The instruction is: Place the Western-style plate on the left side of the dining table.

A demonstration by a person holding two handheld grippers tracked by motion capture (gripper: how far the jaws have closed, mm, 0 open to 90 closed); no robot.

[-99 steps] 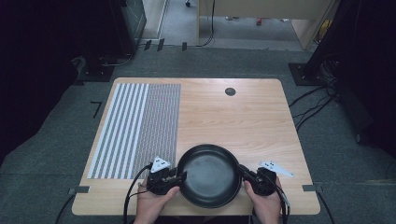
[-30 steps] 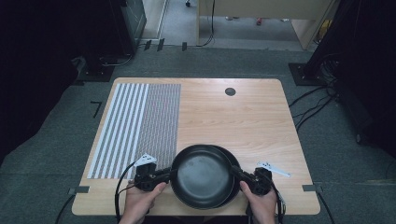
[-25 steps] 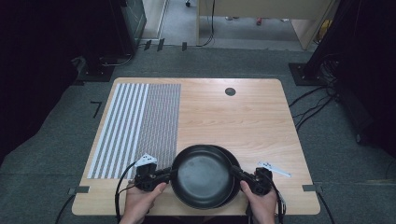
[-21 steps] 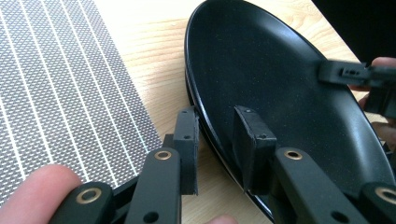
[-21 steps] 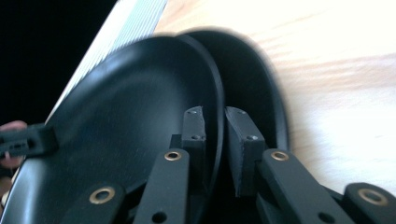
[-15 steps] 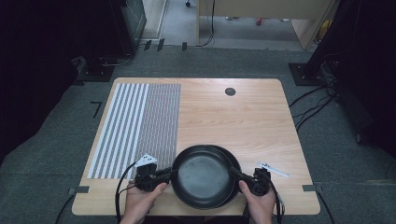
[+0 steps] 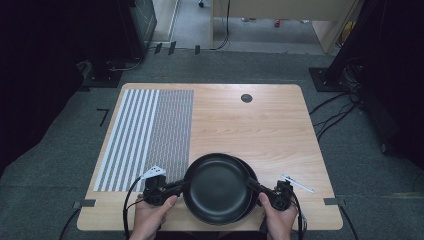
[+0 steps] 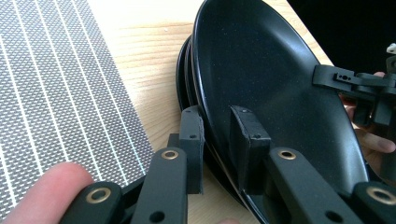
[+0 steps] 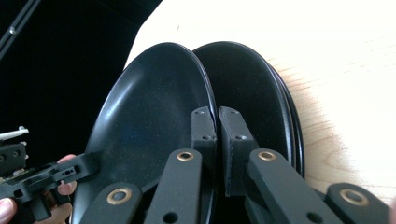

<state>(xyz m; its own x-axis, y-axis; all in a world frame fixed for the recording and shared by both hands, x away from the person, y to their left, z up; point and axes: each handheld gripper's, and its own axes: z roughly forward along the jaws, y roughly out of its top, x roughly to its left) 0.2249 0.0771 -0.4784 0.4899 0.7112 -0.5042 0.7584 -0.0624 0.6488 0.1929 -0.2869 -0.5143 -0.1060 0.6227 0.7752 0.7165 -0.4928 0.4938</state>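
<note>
- Top black plate (image 7: 216, 186) sat at the near edge of the wooden table (image 7: 260, 125), lifted off and shifted left of the stack of black plates (image 7: 251, 184) under it.
- Left gripper (image 7: 175, 190) clamped on the top plate's left rim; in left gripper view (image 8: 217, 140) one jaw was above the rim, one below.
- Left jaws had just been closing, rim between them.
- Right gripper (image 7: 256, 187) was pinched tight on the top plate's right rim; right gripper view (image 9: 218, 133) showed the jaws narrow with the rim between.
- In right gripper view the top plate (image 9: 149, 126) tilted up, the stack (image 9: 261, 102) just beside and behind it.
- Striped mat (image 7: 147, 135) lay on the table's left half, touching the stack's left edge.
- Dark round grommet (image 7: 246, 98) was near the far edge, well apart.
</note>
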